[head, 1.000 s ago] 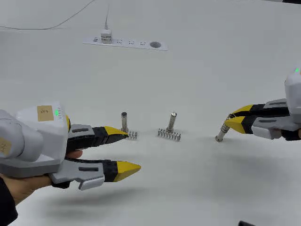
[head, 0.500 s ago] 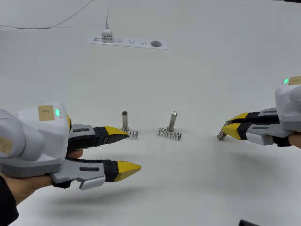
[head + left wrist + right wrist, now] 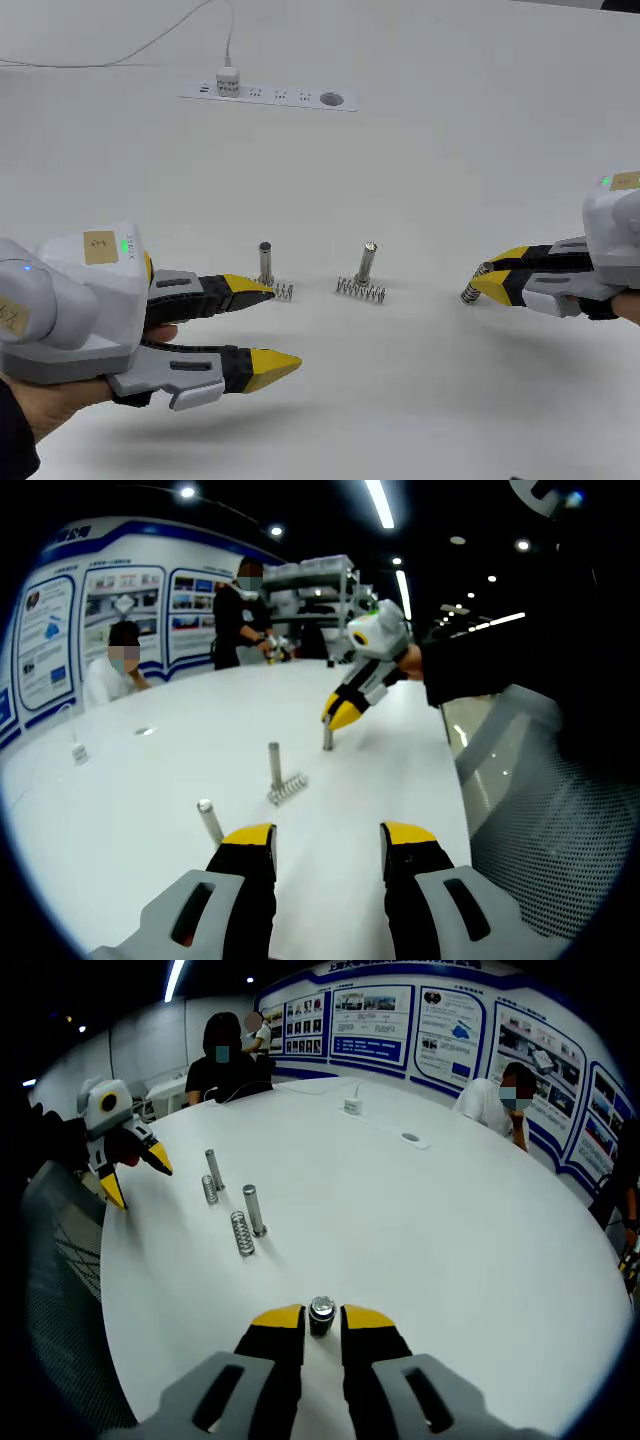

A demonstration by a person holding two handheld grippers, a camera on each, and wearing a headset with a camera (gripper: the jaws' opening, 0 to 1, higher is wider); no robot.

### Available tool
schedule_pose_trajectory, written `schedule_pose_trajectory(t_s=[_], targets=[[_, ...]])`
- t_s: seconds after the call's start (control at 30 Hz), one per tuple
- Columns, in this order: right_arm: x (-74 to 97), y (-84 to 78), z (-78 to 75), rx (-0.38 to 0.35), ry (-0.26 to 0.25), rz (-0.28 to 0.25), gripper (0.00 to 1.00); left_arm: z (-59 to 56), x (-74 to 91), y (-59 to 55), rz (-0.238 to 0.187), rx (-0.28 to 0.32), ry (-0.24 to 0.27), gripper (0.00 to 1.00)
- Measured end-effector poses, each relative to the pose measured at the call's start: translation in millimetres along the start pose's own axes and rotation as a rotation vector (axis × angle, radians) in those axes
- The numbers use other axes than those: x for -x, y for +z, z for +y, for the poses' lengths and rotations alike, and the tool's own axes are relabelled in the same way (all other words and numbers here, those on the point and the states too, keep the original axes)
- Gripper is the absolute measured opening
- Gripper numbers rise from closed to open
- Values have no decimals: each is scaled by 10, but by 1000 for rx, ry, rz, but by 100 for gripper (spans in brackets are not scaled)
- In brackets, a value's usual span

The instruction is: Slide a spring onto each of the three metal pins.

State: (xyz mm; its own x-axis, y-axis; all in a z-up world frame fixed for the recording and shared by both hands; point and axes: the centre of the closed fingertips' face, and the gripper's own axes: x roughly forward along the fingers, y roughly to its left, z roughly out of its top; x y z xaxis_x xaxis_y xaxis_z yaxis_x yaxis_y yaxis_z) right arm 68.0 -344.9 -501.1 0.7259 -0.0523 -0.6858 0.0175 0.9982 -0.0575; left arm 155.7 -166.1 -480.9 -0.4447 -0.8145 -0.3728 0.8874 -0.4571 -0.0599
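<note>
Two bare metal pins stand upright mid-table, the left pin (image 3: 265, 260) and the middle pin (image 3: 367, 261). A short spring (image 3: 284, 291) lies at the left pin's foot, a longer spring (image 3: 360, 290) at the middle pin's. My left gripper (image 3: 280, 324) hovers open just left of them, nothing between its fingers (image 3: 246, 842). My right gripper (image 3: 484, 283) is shut on the third pin (image 3: 470, 290), which leans low over the table with a spring around it. That pin's head (image 3: 321, 1311) sits between the yellow fingertips (image 3: 280, 1318).
A white power strip (image 3: 268, 93) with a plugged-in cable lies at the table's far side. Several people (image 3: 224, 1055) are at the far edge of the round white table (image 3: 420, 1240). Bare white tabletop lies in front of the pins.
My right gripper has dropped towards the table and drawn slightly right, tipping the held pin with its spring lower. The left gripper and the two standing pins have stayed put.
</note>
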Motion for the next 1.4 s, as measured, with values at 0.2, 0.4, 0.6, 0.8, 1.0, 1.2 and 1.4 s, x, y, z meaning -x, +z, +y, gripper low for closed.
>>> schedule_pose_trajectory(t_s=[0.2, 0.4, 0.6, 0.8, 1.0, 1.2, 1.4], targets=[[103, 116, -4, 15, -18, -24, 16, -3, -1, 9, -2, 1, 0, 42], [157, 296, 54, 41, -19, -58, 17, -9, -4, 16, -2, 0, -1, 42], [129, 455, 191, 77, 7, -80, 17, -8, 4, 24, -4, -1, 0, 42], [13, 496, 353, 99, 55, -76, 17, -1, 7, 19, -3, -1, 2, 42], [-144, 492, 505, 120, 100, -58, 17, 2, 6, 13, -3, 1, 3, 42], [-315, 459, 668, 150, 152, -26, 17, 13, 8, 7, -2, 1, 5, 42], [-454, 414, 717, 159, 179, 0, 17, 11, 8, -1, -1, 2, 5, 42]])
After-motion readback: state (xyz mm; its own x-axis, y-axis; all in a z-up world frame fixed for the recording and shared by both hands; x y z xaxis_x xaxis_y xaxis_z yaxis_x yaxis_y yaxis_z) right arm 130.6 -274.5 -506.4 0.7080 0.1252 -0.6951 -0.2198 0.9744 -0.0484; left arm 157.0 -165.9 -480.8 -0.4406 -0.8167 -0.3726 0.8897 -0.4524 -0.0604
